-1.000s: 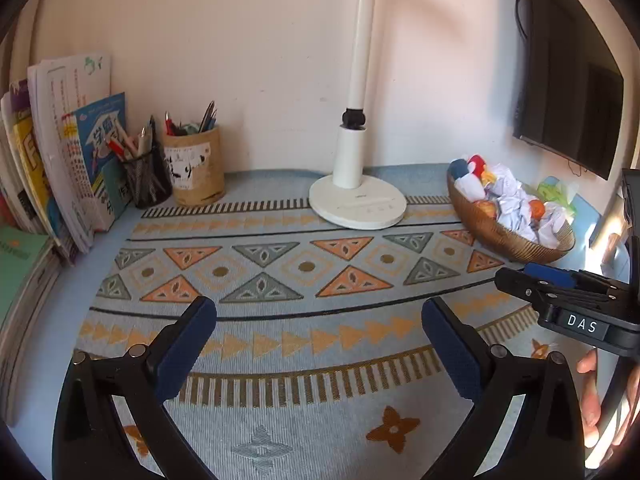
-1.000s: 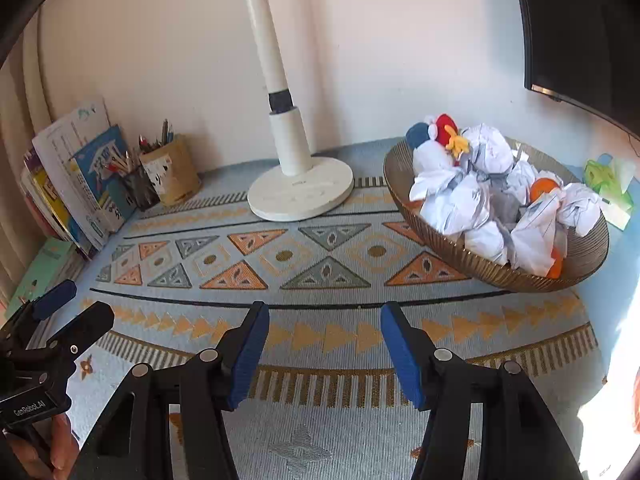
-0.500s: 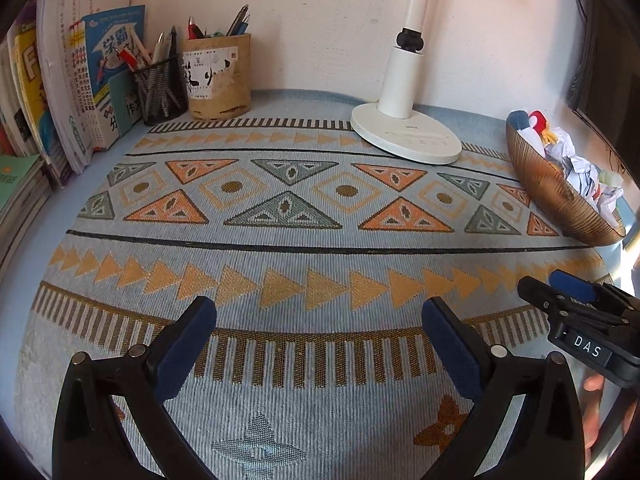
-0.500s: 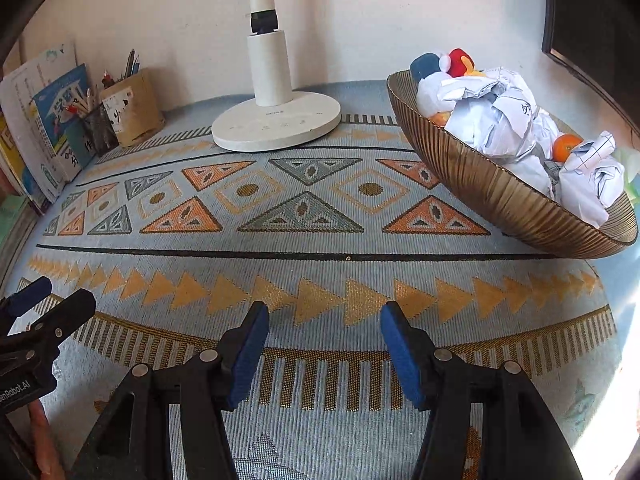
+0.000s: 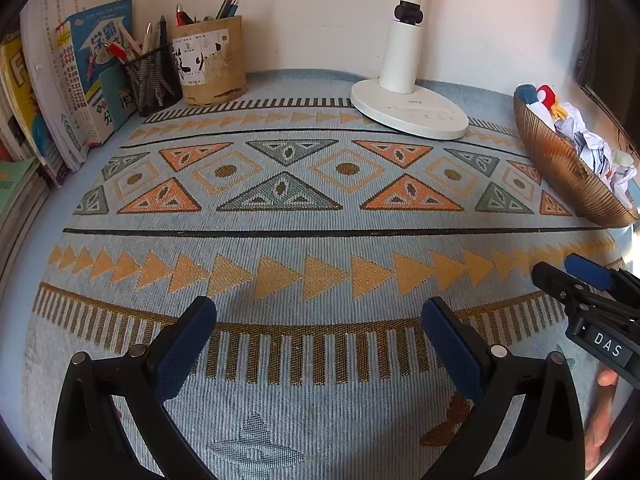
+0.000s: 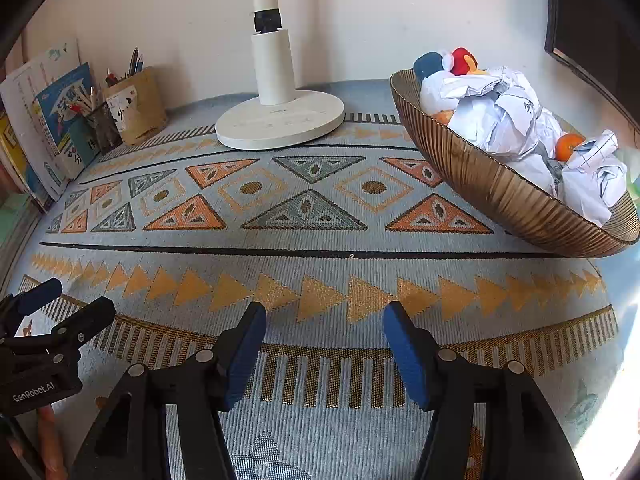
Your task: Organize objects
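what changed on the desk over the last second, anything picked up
Both claws dropped toward the patterned mat and tipped further down. The right claw has just opened a little, nothing between its pads; the left claw stays open and empty. Nothing picked up or released. The bowl of crumpled paper, lamp base and pen holders stayed put.

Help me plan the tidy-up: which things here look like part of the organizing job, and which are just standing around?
Likely part of the job:
- bowl
- crumpled paper
- orange
- plush toy

Just standing around:
- lamp
- pen holders
- books
- patterned mat
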A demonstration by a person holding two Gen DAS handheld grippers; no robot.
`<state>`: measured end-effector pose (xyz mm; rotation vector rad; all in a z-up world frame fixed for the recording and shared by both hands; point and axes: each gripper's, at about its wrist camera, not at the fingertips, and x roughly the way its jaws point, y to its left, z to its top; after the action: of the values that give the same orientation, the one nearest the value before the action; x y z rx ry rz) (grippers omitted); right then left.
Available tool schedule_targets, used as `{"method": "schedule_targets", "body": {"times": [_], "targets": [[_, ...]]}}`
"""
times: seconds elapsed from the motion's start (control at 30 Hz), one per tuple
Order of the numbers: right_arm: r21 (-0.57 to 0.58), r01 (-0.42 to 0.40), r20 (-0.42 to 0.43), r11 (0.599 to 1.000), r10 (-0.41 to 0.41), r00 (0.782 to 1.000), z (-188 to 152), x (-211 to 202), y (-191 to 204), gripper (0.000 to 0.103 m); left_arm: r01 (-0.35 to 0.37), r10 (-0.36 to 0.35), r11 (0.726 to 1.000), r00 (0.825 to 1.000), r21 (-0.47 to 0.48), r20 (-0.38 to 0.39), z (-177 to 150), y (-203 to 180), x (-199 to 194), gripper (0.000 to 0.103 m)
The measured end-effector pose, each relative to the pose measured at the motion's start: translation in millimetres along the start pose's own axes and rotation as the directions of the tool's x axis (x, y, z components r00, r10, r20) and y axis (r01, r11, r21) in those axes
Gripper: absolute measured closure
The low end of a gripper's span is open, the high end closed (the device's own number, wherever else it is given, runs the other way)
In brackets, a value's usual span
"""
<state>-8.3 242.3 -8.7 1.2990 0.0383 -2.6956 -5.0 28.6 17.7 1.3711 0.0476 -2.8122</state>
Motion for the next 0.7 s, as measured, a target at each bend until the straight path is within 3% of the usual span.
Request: {"method": "schedule_targets", "body": {"times": [0.17, 0.33, 0.7], "targets": [[0.001, -0.016, 0.000, 1.000, 0.016, 1.000, 0.1, -0.4, 0.2, 0.041, -0.026, 0.026, 1.000, 0.999, 0.016, -0.025, -0.2, -3.0, 4.8, 0.001], [0.011, -0.050, 0.044, 0.999, 0.050, 0.998, -1.1, -7.1, -2.7, 0.041, -0.036, 0.036, 0.999, 0.999, -0.015, 0.001, -0.6, 2.0, 0.9, 0.001], [0.055, -0.055, 0.081, 0.997, 0.050, 0.995, 0.3, -13.6, -10.8, 0.024, -0.072, 0.072, 0.997, 0.997, 0.001, -0.024, 1.1, 0.0, 6.6, 0.001]]}}
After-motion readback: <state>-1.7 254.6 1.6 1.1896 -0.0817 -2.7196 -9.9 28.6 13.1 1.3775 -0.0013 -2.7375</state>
